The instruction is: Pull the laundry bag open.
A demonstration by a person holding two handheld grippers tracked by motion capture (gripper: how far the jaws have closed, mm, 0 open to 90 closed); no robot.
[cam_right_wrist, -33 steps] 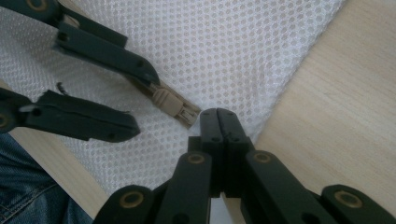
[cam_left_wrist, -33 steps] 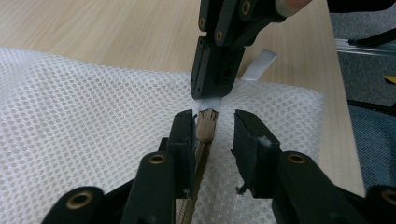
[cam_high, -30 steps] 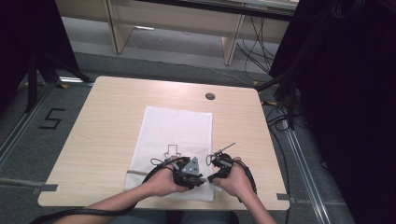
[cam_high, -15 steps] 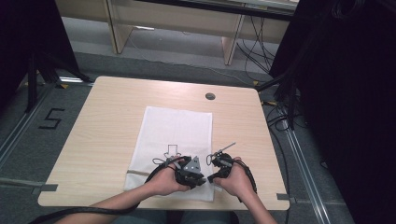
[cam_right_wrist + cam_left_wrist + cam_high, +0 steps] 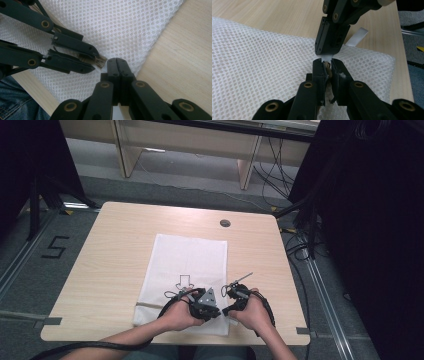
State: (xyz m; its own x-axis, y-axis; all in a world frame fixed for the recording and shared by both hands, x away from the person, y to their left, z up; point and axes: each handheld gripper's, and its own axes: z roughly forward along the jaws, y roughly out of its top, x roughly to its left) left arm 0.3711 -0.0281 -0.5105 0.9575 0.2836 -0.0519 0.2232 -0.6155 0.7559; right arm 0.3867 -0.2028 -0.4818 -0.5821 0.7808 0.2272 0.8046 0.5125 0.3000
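A white mesh bag [image 5: 190,260] lies flat on the wooden table [image 5: 110,250], its weave close up in the left gripper view [image 5: 257,62]. Both grippers meet at its near edge. My left gripper [image 5: 327,63] [image 5: 218,312] has just been closing, and its jaws pinch a small tan piece [image 5: 327,65] [image 5: 100,61] at the bag's edge. Opposite it, tip to tip, my right gripper [image 5: 116,61] [image 5: 325,53] [image 5: 226,309] is shut on a white strip [image 5: 358,37] that sticks out behind its jaws. In the right gripper view the left gripper [image 5: 96,62] comes in from the left.
A black arrow [image 5: 185,281] is printed on the bag. A round cable hole [image 5: 225,223] sits near the table's far edge. The floor mark "5" [image 5: 54,249] lies to the left; cables [image 5: 300,250] and dark curtains stand to the right.
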